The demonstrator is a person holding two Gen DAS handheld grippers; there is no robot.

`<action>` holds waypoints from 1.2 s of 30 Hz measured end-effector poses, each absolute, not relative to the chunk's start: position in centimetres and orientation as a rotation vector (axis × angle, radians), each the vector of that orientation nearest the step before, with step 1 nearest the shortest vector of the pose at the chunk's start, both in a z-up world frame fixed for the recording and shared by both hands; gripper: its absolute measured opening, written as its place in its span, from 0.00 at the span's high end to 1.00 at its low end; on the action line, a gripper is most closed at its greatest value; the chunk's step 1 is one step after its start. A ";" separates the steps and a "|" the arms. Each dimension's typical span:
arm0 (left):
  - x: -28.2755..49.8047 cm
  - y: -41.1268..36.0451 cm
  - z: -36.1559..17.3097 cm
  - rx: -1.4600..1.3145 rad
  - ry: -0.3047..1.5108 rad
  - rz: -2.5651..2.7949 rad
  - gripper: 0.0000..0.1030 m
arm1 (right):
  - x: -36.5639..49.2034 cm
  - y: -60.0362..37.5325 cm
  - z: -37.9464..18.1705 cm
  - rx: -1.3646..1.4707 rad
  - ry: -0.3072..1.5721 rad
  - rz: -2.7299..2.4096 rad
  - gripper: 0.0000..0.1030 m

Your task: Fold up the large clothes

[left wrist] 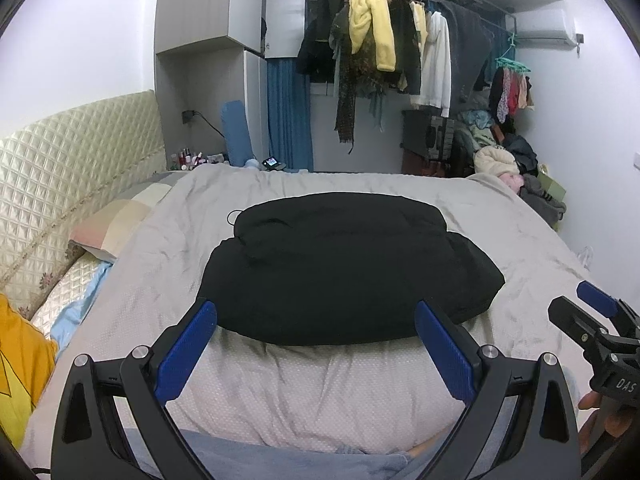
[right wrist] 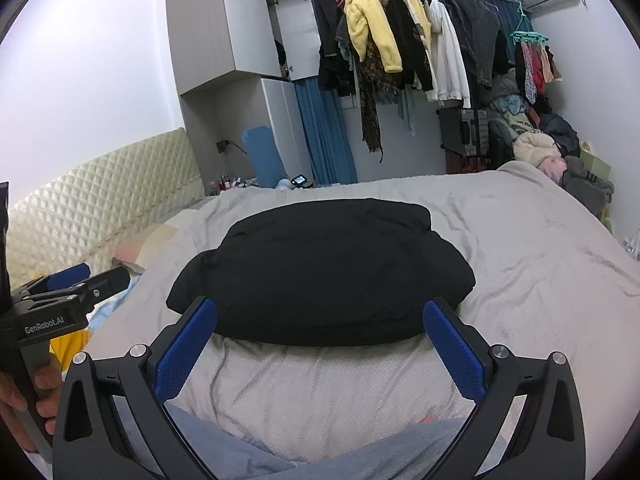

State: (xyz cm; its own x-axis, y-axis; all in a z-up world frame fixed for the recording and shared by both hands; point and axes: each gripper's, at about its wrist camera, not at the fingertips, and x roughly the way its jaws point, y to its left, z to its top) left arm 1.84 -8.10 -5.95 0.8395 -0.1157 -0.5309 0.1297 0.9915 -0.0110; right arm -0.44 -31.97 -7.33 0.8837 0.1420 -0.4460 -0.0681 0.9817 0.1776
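A black garment [left wrist: 344, 268] lies folded into a thick bundle in the middle of the grey bedspread [left wrist: 160, 264]; it also shows in the right wrist view [right wrist: 324, 272]. My left gripper [left wrist: 316, 312] is open and empty, held just short of the bundle's near edge. My right gripper [right wrist: 320, 312] is open and empty too, at the same near edge. The right gripper also shows at the right edge of the left wrist view [left wrist: 592, 312], and the left gripper at the left edge of the right wrist view [right wrist: 80, 280].
A quilted headboard [left wrist: 72, 176] and pillow [left wrist: 116, 224] are on the left. A yellow cloth [left wrist: 20, 372] lies at the near left. A rail of hanging clothes [left wrist: 396, 48] and a clothes pile [left wrist: 504, 152] stand beyond the bed. Blue-grey cloth [left wrist: 256, 460] is at the bottom.
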 end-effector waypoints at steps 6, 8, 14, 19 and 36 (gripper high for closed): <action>1.9 -8.2 -6.0 0.028 0.558 -0.131 0.03 | -0.7 -32.0 -7.0 0.149 0.462 0.111 0.00; 1.9 -8.2 -5.9 0.024 0.560 -0.133 0.03 | -0.8 -32.1 -6.9 0.149 0.458 0.109 0.00; 1.8 -8.9 -5.7 0.017 0.560 -0.137 0.03 | -1.1 -32.3 -7.4 0.153 0.464 0.107 0.00; 1.2 -9.1 -5.4 0.014 0.542 -0.144 0.03 | -1.3 -32.4 -7.0 0.151 0.460 0.103 0.00; 0.7 -7.3 -4.9 -0.051 0.544 -0.156 0.03 | -1.2 -32.0 -6.4 0.133 0.449 0.108 0.00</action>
State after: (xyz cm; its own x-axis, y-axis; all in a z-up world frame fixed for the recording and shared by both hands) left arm 0.69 -7.29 -4.91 0.8443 -0.1609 -0.5112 0.1342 0.9869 -0.0891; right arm -1.20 -32.03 -6.38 0.8952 0.1332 -0.4253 -0.0746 0.9856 0.1515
